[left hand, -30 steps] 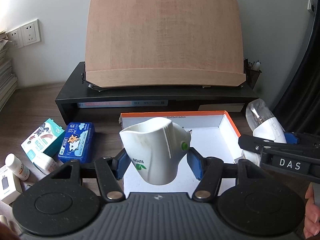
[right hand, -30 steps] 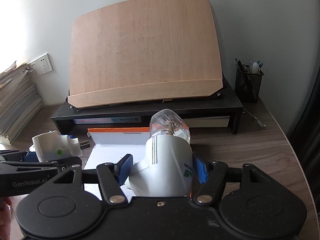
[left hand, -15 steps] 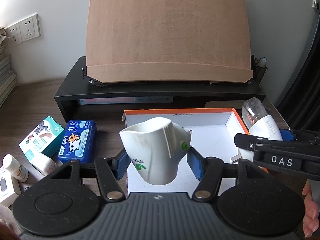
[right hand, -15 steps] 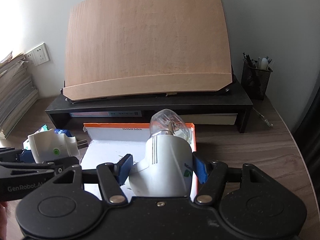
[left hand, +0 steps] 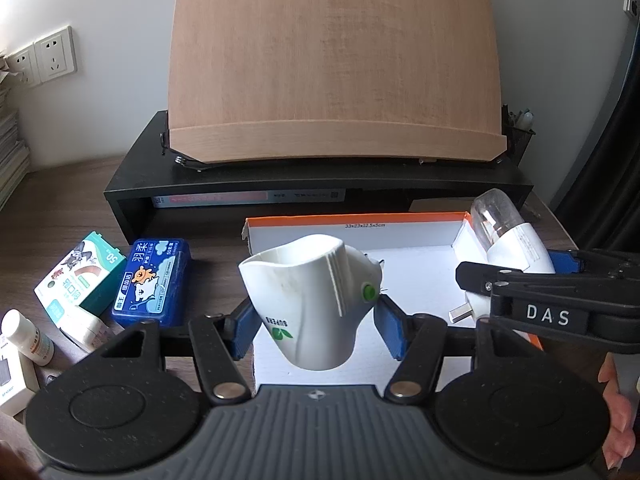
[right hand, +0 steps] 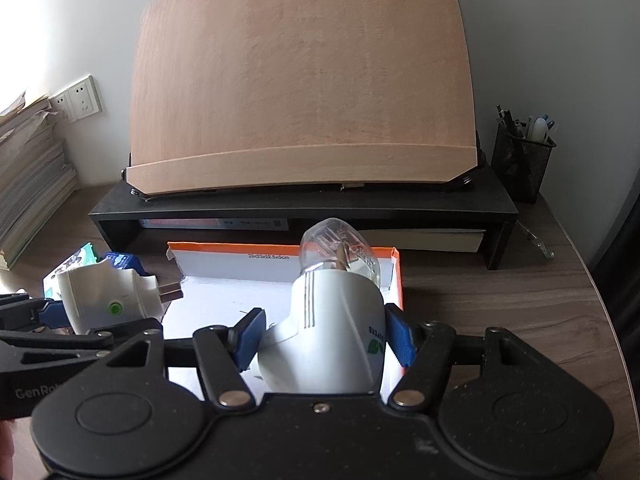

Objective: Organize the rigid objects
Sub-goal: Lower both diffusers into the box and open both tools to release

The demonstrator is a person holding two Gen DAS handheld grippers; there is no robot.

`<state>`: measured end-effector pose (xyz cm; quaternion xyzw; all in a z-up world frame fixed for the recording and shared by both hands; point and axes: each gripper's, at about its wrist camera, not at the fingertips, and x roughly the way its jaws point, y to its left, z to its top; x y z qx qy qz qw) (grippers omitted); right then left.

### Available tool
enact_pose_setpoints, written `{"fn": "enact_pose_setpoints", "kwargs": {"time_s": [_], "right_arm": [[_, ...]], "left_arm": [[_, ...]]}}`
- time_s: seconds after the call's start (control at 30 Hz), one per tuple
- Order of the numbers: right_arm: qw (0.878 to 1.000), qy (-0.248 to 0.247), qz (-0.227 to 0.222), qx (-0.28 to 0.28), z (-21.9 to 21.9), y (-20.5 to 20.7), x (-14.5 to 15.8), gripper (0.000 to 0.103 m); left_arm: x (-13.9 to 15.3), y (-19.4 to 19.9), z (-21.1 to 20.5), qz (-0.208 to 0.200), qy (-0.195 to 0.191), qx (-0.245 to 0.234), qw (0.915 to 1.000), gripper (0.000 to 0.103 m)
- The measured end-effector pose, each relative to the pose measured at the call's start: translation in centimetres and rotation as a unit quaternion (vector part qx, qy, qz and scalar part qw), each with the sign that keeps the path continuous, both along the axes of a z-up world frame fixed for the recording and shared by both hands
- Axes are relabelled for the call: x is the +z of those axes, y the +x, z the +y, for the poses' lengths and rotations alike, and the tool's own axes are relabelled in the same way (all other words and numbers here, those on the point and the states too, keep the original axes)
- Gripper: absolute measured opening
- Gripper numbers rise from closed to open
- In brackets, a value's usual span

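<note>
left gripper [left hand: 316, 324]: clamps white plug-in heater [left hand: 312, 304] | right gripper [right hand: 324, 340]: clamps bottle-topped heater [right hand: 336, 320] | box [left hand: 352, 224]: directly under both, right nearer its edge

Left gripper [left hand: 316, 320] points down at a slant, pads clamping a white plug. Right gripper [right hand: 324, 340] alongside, angled likewise, clamps a bottle-topped plug.

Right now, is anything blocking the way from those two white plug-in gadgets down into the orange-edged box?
Nothing visible. The left plug-in unit and the bottle-topped one hang over the orange-edged box, whose white floor shows bare beneath.
</note>
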<state>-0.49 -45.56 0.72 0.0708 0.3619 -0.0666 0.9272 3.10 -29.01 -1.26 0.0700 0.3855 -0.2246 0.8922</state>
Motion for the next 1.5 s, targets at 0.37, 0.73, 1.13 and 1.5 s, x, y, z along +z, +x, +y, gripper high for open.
{"fn": "enact_pose_setpoints", "kwargs": {"time_s": [0.37, 0.73, 1.13, 1.5], "right_arm": [[1.0, -0.006, 0.001, 0.003, 0.1, 0.3, -0.2, 0.077], [1.0, -0.013, 0.005, 0.009, 0.5, 0.8, -0.2, 0.077], [1.0, -0.021, 0.015, 0.012, 0.3, 1.5, -0.2, 0.077], [0.999, -0.023, 0.021, 0.011, 0.0, 1.8, -0.6, 0.077]], "left_arm": [[-0.2, 0.0, 0.2, 0.002, 0.001, 0.007, 1.0, 0.063], [-0.2, -0.2, 0.0, -0.001, 0.002, 0.002, 1.0, 0.063], [-0.7, 0.1, -0.6, 0.004, 0.008, 0.002, 1.0, 0.063], [-1.2, 0.8, -1.1, 0.005, 0.015, 0.002, 0.9999, 0.063]]}}
